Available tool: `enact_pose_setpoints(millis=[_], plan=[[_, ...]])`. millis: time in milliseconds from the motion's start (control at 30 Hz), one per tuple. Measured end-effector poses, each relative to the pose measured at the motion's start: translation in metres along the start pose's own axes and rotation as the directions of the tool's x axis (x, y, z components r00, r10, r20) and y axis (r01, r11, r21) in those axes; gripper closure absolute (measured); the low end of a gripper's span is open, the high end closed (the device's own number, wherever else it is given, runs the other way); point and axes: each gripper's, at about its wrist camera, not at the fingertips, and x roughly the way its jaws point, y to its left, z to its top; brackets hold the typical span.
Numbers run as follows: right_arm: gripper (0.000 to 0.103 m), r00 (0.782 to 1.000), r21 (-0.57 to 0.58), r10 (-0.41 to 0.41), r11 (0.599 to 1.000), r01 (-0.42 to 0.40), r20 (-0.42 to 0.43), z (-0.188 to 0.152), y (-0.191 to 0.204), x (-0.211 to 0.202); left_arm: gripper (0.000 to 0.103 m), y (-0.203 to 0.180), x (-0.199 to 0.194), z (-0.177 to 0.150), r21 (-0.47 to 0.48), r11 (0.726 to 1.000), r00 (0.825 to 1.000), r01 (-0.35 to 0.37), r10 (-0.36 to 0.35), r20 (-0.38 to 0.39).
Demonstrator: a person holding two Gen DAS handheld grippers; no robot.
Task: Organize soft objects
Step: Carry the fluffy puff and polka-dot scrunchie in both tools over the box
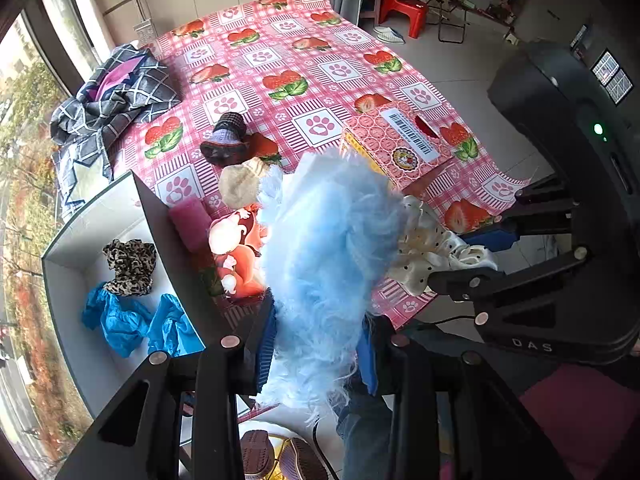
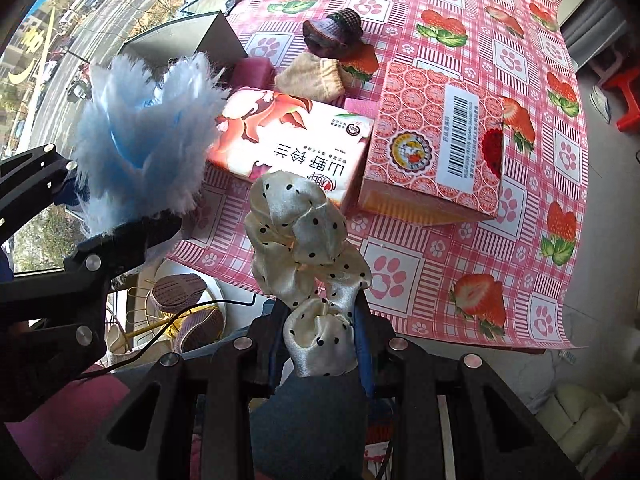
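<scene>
Both grippers hold soft things — left gripper [image 1: 316, 344] fluffy blue scrunchie [image 1: 328, 248], right gripper [image 2: 320, 344] dotted satin scrunchie [image 2: 308, 240] — either could snag or slip over the white box [image 1: 72, 276].

A fluffy pale-blue scrunchie [image 1: 324, 264] bulges up between the left jaws, pinched at its lower end, while a cream satin scrunchie with black dots [image 2: 316, 268] stands crumpled, clamped between the right jaws.
</scene>
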Motion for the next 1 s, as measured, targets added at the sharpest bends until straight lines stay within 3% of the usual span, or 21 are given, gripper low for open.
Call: enact_pose_setpoints(millis=[500, 1000], plan=[[0.073, 1.000, -0.198, -0.001, 0.980, 0.000, -0.003, 0.039, 0.054, 0.001, 0.065, 0.055, -0.020, -0.025, -0.207, 0.975, 0.996, -0.080, 0.088, 0.032], [0.073, 1.000, -0.338, 0.004, 0.941, -0.006, -0.007, 0.070, 0.095, 0.004, 0.065, 0.101, -0.039, -0.055, -0.400, 0.904, 0.983, -0.150, 0.181, 0.040]])
